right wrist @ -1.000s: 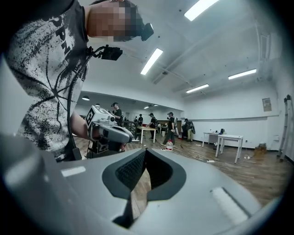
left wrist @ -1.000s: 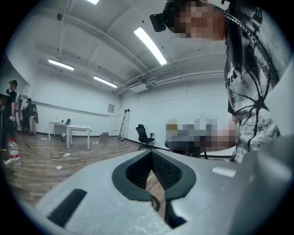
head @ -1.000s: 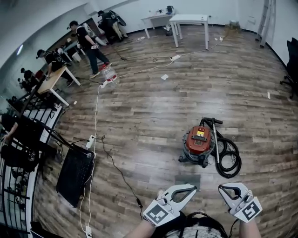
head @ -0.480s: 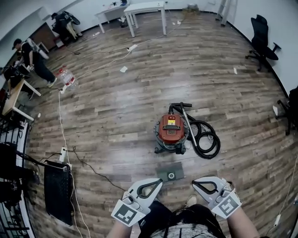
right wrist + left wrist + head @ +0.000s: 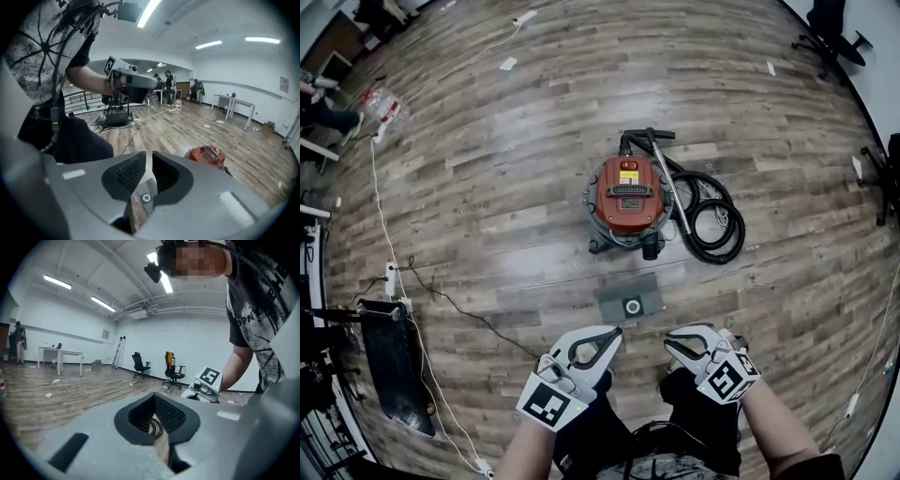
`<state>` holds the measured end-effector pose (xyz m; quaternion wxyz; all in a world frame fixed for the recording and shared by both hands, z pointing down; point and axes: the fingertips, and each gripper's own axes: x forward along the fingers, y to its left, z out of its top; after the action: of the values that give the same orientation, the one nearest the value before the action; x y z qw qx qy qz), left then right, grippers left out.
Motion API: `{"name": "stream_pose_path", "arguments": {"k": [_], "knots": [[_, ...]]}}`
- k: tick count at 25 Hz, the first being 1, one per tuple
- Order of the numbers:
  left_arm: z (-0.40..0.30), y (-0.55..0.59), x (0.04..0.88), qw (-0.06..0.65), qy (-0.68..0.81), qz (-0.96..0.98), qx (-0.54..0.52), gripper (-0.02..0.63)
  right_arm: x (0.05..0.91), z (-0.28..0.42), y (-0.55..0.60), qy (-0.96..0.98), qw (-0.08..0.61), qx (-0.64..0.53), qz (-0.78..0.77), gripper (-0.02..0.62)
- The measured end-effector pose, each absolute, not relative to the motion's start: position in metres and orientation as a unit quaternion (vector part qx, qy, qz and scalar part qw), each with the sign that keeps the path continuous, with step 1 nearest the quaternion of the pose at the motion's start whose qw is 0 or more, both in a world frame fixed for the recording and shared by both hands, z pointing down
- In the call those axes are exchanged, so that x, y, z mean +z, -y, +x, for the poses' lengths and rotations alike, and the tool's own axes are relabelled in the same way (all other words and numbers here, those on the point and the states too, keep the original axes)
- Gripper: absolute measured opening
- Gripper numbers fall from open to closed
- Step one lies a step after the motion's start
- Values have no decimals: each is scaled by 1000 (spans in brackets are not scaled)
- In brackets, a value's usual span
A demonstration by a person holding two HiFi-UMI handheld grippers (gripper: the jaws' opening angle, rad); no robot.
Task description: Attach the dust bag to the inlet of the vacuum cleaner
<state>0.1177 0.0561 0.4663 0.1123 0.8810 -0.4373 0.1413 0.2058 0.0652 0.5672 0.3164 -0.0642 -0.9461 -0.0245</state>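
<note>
Wood-plank flooring fills the head view, with a black panel [image 5: 389, 361] lying flat at the far left beside a white cable [image 5: 380, 202]. Low in the middle, the left gripper [image 5: 616, 331] hangs over the floor with its jaws pressed together on nothing. Just beyond its tip the grey dust bag [image 5: 617, 298] lies flat, near the red vacuum cleaner [image 5: 626, 197] but apart from it. The right gripper [image 5: 667, 341] holds nothing; its jaws have just been opening and stand slightly parted. A black hose [image 5: 712, 220] coils against the vacuum's right side.
</note>
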Motion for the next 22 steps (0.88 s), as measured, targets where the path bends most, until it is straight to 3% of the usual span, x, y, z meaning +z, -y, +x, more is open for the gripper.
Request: {"name": "stream_pose_path", "arguments": {"k": [4, 9, 16, 22], "knots": [[117, -46, 555, 115, 428, 885, 142, 3, 687, 208, -71, 928, 361, -26, -89, 80], [115, -33, 666, 109, 415, 892, 139, 3, 859, 213, -71, 892, 431, -60, -124, 167], [119, -24, 809, 135, 398, 894, 156, 3, 1103, 224, -94, 827, 523, -89, -186, 197], [138, -10, 865, 175, 384, 890, 170, 3, 1211, 236, -94, 768, 586, -120, -229, 206]]}}
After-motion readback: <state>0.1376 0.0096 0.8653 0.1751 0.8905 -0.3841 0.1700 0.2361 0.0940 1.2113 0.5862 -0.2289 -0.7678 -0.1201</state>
